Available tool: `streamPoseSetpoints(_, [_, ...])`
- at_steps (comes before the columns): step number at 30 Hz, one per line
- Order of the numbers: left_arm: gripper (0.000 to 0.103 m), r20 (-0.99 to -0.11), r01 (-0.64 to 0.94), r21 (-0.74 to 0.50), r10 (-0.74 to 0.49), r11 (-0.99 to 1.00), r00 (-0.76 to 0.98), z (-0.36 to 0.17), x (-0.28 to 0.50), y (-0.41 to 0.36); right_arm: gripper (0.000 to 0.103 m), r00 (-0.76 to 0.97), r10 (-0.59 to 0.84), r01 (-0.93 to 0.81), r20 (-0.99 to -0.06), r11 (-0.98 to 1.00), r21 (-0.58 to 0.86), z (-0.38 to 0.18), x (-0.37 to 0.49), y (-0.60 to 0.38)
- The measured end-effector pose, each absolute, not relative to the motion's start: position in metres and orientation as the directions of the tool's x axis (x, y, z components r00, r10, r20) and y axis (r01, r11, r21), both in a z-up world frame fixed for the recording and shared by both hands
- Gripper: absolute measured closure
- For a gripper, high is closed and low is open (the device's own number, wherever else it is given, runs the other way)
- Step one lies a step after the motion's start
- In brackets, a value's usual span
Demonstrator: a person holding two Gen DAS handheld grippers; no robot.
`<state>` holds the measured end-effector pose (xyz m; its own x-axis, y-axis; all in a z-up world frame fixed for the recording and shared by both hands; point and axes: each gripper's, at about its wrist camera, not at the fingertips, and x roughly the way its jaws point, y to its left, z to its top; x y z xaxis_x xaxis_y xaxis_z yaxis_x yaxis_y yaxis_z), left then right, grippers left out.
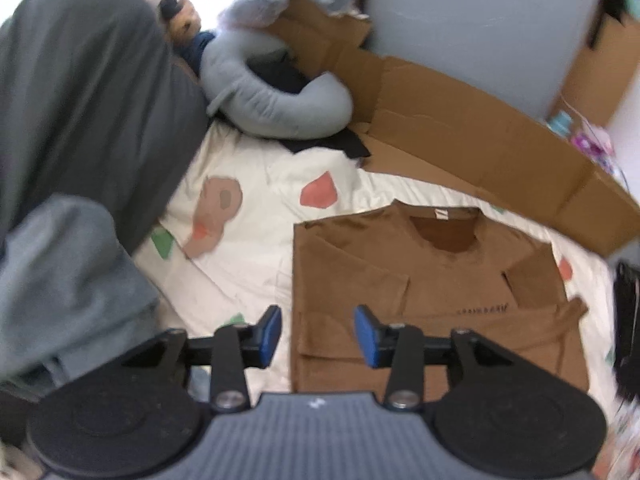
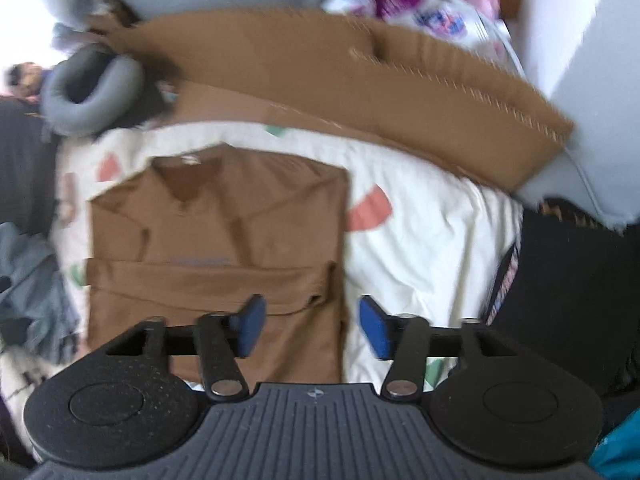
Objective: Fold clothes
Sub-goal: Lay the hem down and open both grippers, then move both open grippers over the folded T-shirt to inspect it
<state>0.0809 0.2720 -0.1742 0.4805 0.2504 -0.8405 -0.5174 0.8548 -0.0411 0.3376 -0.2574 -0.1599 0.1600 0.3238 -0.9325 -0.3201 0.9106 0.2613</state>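
While both views are smeared by motion, the layout reads clearly enough. Widest of all is the cream bedsheet [image 1: 248, 240], soft and rumpled, printed with coral, green and tan patches. Behind it leans a long sheet of flattened cardboard [image 1: 460, 132], stiff, matte, with a ragged corrugated edge in the right wrist view. A heap of grey fabric [image 1: 80, 120] fills the left side, loose and unfolded as far as can be seen; whether it belongs to the job cannot be told.

On the sheet lies the brown shirt [image 1: 420, 288], a matte knit, collar toward the cardboard, with a small pale neck label. Its sides are turned inward to give straight vertical edges, and a sleeve lies as a band across the body, so it forms a tall rectangle. I judge the side folds made and the lengthwise fold, hem to collar, still open.

A grey U-shaped pillow [image 1: 276, 92], plump and smooth, sits at the sheet's far corner.

Smallest are the tools. The left gripper [image 1: 318, 336] hovers over the shirt's left edge near the hem, its blue-padded jaws apart and empty. The right gripper [image 2: 310, 326] hangs over the right edge, jaws likewise spread, gripping nothing.
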Motion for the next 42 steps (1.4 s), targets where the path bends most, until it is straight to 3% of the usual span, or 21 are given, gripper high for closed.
streamPoseSetpoints(4, [0.053, -0.846, -0.541, -0.003, 0.287, 0.841, 0.45, -0.148, 0.074, 0.267, 0.035, 0.189, 0.39, -0.328, -0.901, 0.89, 0.317, -0.163, 0.333, -0.267])
streamPoseSetpoints(7, [0.041, -0.84, -0.557, 0.03, 0.323, 0.83, 0.436, -0.137, 0.073, 0.262, 0.035, 0.192, 0.434, -0.32, -0.88, 0.875, 0.362, -0.184, 0.332, -0.267])
streamPoseSetpoints(12, [0.04, -0.845, -0.551, 0.067, 0.34, 0.832, 0.412, -0.151, 0.074, 0.252, 0.035, 0.22, 0.422, -0.337, -0.879, 0.879, 0.338, -0.228, 0.326, -0.253])
streamPoseSetpoints(19, [0.032, -0.845, -0.554, 0.049, 0.33, 0.831, 0.421, -0.213, 0.087, 0.253, 0.032, 0.265, 0.391, -0.398, -0.881, 0.877, 0.27, -0.284, 0.303, -0.231])
streamPoseSetpoints(24, [0.029, -0.853, -0.583, 0.015, 0.314, 0.812, 0.416, -0.266, 0.101, 0.26, 0.022, 0.295, 0.36, -0.435, -0.885, 0.875, 0.211, -0.315, 0.297, -0.222])
streamPoseSetpoints(42, [0.028, -0.897, -0.531, 0.065, 0.283, 0.845, 0.341, -0.391, 0.109, 0.261, 0.02, 0.346, 0.331, -0.558, -0.878, 0.825, 0.09, -0.39, 0.273, -0.197])
